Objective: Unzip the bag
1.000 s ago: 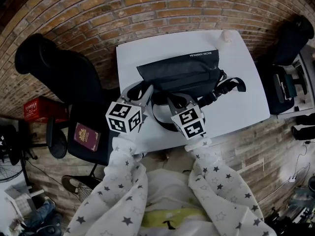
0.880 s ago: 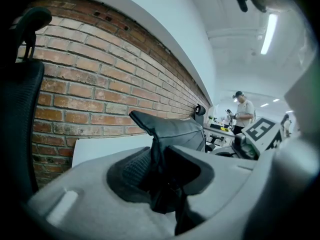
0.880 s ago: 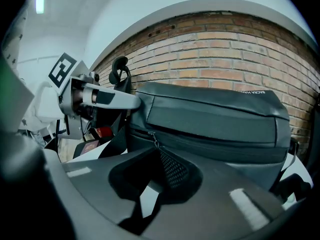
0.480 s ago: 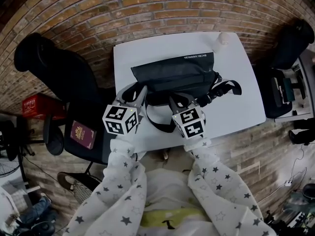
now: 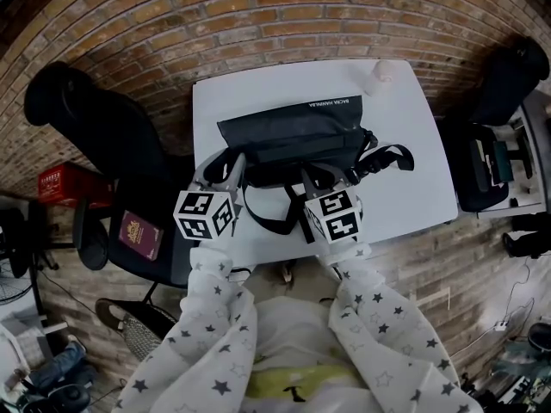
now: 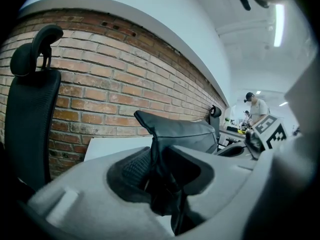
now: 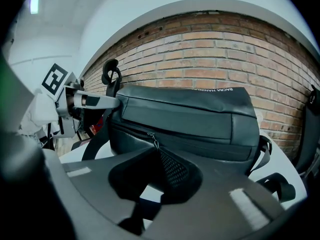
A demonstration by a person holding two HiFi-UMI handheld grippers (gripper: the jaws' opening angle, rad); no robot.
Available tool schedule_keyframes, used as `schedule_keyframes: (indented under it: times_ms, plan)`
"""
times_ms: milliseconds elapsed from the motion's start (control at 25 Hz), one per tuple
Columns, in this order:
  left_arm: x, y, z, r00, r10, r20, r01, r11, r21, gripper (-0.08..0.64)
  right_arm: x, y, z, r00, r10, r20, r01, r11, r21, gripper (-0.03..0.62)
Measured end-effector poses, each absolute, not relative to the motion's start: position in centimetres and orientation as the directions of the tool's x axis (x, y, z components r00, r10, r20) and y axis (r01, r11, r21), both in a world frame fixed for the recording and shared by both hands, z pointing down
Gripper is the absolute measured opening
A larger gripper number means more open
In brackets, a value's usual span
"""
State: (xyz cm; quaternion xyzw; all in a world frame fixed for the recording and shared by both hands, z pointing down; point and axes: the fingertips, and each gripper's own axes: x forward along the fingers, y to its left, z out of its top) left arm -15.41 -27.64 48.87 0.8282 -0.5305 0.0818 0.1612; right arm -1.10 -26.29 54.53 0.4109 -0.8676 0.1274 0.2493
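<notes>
Brace against left gripper [image 5: 225, 163], clamped on bag [image 5: 293, 132] corner; draw pull [image 7: 151, 140], pinched in right gripper [image 5: 318, 175], straight along zip [image 7: 200, 142], fabric taut.

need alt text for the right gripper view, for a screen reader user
The right gripper is closed on the zipper pull at the left end of the front zip of a black bag; the zip looks shut. The bag stands on a white table before a brick wall. At left, the left gripper holds the bag's end.
</notes>
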Motion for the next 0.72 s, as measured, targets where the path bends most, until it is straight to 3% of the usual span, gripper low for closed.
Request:
schedule_keyframes:
  times_ms: [720]
  plan:
    - [-17.1, -27.3, 49.1, 0.345, -0.884, 0.316, -0.937, -0.305, 0.170, 0.110, 0.5, -26.7, 54.1, -0.514, -0.665, 0.542, -0.792, 0.611, -0.002, 0.023]
